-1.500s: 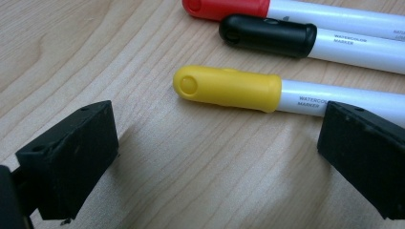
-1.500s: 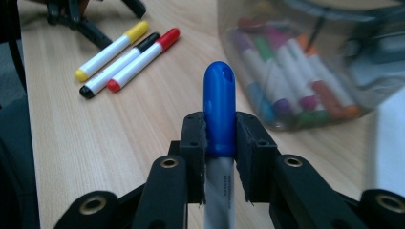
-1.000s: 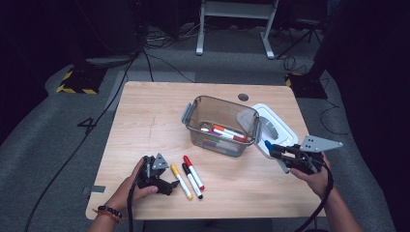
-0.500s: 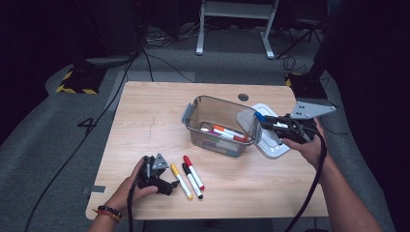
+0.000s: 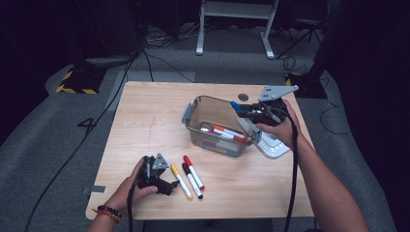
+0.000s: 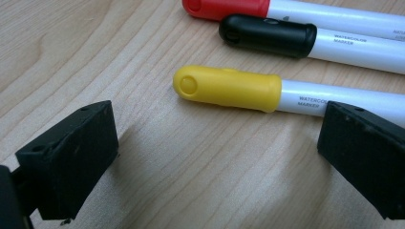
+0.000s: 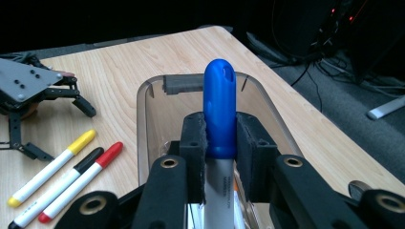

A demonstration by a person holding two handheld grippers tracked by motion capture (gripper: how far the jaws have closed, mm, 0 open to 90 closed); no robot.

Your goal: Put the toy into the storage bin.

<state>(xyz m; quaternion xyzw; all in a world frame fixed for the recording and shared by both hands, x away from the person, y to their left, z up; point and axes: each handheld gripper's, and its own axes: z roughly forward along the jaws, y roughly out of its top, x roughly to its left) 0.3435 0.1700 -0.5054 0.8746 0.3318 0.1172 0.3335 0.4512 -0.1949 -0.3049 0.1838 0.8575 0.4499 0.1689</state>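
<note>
Holding the blue pen point(image 7: 219, 112) tight in my right gripper point(image 7: 220, 143) over the clear box point(image 5: 193, 113) — next I let go inside. My left gripper point(image 6: 215, 143) waits wide open near the yellow pen point(image 6: 229, 88) — left of the box.

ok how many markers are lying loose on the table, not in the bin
3, side by side near the left gripper: yellow marker, black marker, red marker. A blue marker is in the right gripper's jaws over the clear bin, which holds more, some possibly hidden.
</note>
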